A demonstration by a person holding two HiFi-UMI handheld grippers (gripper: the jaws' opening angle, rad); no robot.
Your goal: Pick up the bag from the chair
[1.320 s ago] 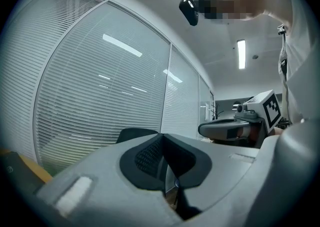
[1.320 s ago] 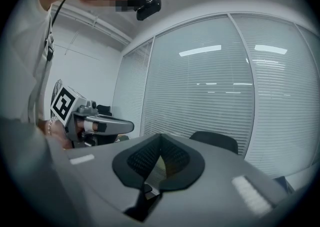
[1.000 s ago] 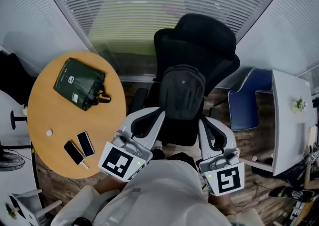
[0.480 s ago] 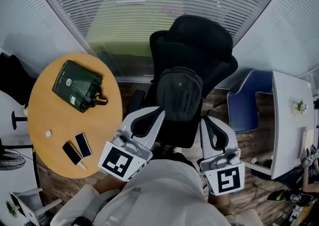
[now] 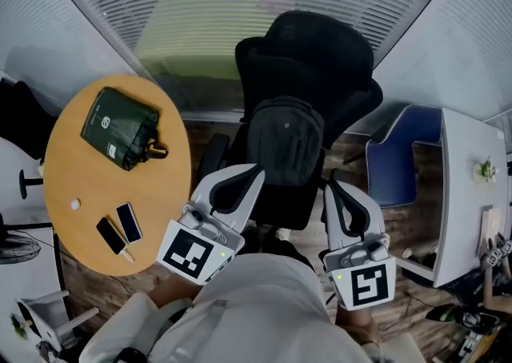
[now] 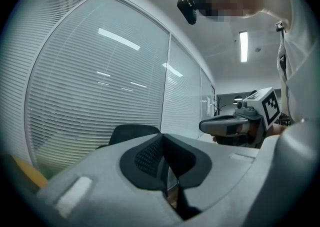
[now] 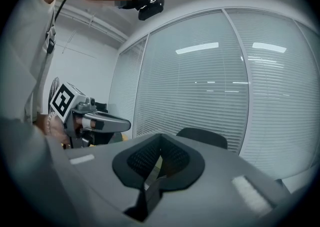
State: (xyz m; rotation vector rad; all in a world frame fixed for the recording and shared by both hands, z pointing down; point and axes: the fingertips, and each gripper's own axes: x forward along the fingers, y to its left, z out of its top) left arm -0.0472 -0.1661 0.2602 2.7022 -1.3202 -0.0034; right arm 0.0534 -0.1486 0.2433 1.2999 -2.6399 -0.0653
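A black backpack [image 5: 286,141] stands upright on the seat of a black office chair [image 5: 320,57], leaning on its backrest. Both grippers hang just short of the chair's front edge, held close to the person's body. My left gripper [image 5: 253,173] is at the backpack's lower left, shut with nothing in it. My right gripper [image 5: 330,187] is at its lower right, also shut and empty. In the left gripper view the dark pads [image 6: 150,156] meet; the chair's top [image 6: 132,132] shows beyond. The right gripper view shows pads [image 7: 172,158] closed too.
A round wooden table [image 5: 164,193] stands at the left with a green bag [image 5: 120,127], two phones [image 5: 120,228] and a small white object [image 5: 75,204]. A blue chair [image 5: 396,165] and a white desk [image 5: 468,185] are at the right. Blinds cover the glass wall behind.
The head view has shifted a little, so the table and chair sit slightly higher. Both grippers hold about the same place, shut throughout.
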